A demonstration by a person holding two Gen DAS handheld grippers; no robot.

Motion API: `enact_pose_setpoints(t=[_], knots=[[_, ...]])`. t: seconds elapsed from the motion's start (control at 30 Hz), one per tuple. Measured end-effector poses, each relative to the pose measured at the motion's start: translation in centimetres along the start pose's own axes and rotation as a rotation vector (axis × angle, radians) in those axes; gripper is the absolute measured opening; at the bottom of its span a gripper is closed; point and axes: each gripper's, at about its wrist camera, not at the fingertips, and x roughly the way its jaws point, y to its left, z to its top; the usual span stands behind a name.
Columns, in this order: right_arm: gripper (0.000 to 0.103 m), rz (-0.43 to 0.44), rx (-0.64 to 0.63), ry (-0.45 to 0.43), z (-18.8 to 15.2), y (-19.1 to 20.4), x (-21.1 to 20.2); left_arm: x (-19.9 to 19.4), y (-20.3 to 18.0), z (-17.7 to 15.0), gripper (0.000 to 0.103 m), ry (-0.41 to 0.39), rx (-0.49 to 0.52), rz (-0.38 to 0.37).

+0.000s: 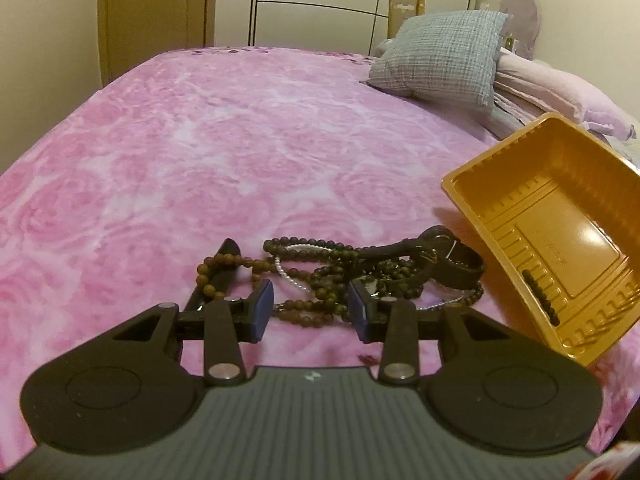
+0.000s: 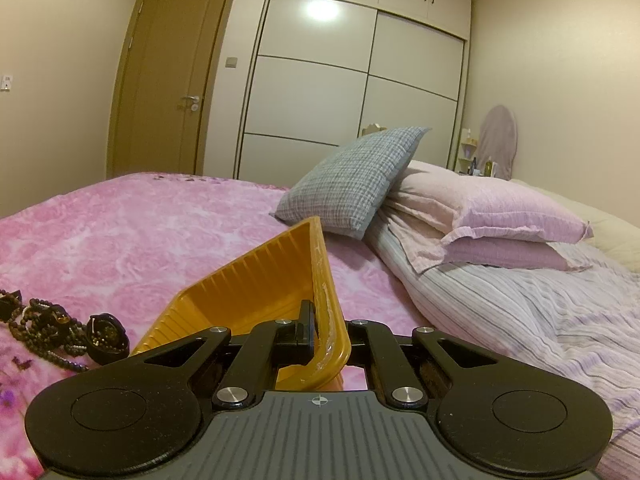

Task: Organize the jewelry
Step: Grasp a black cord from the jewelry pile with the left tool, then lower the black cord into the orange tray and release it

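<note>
Left hand-held gripper (image 1: pixel 311 306) gapes, seemingly just over the bead tangle (image 1: pixel 320 276).

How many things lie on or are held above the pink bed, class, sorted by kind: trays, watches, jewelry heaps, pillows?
Orange tray, tilted, held by the right gripper: 1
Black watch: 1
Tangled bead heap, strands too knotted to separate: 1
Pillows: checked grey, two pink: 3
Total: 6
</note>
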Motion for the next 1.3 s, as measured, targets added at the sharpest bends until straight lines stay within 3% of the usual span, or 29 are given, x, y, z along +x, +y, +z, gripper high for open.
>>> enact_pose_setpoints(t=[0.23, 0.5, 0.73, 0.83, 1.13, 1.3], knots=[[0.006, -0.003, -0.005, 0.005, -0.1, 0.1, 0.0, 1.4, -3.8, 0.0, 0.036, -0.001, 0.084, -0.125], [0.006, -0.004, -0.006, 0.007, -0.1, 0.1, 0.0, 3.6, -7.3, 0.1, 0.03, -0.015, 0.157, -0.127], [0.006, -0.003, -0.005, 0.009, -0.1, 0.1, 0.2, 3.9, -6.4, 0.7, 0.003, -0.005, 0.115, -0.128], [0.006, -0.004, -0.006, 0.009, -0.1, 0.1, 0.2, 2.8, -5.6, 1.2, 0.003, -0.016, 0.106, -0.131], [0.006, -0.003, -0.01, 0.006, 0.0, 0.2, 0.2, -0.7, -2.1, 5.1, 0.003, -0.05, -0.021, -0.245], [0.006, -0.003, -0.007, 0.004, 0.0, 0.2, 0.2, -2.0, -2.2, 6.8, 0.003, -0.08, -0.03, -0.288]])
